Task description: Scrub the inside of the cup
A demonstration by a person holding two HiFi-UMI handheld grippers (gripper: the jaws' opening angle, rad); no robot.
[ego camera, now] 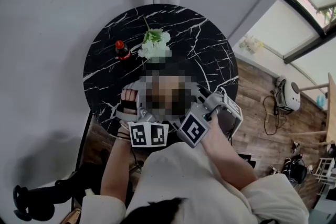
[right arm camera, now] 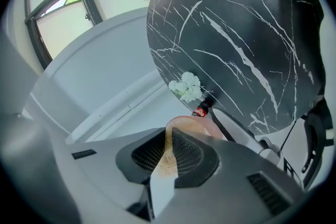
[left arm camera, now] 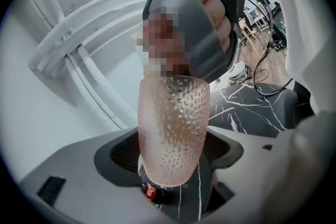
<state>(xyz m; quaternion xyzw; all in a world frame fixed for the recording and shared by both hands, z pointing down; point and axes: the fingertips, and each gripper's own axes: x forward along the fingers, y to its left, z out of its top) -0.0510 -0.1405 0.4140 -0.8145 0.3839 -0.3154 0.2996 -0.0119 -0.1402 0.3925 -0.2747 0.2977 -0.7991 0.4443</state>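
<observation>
Seen from above, the left tongs (ego camera: 137, 113) and right tongs (ego camera: 212, 107) are sitting close together over the near edge of the black bench (ego camera: 210, 50). A bottle (ego camera: 122, 50) and white flowers (ego camera: 155, 44) are standing beyond them.

In the left gripper view, the left tongs are clamping a pink dimpled cup (left arm camera: 173, 123) upright, its mouth opening towards the right tongs just above.

In the right gripper view, the right tongs are pinching a thin scouring pad (right arm camera: 165, 162), nearly closed on it, and pointing at the cup's rim just ahead.

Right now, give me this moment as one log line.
left gripper: shut on pink cup | right gripper: shut on thin scrub pad, tip at cup rim
</observation>
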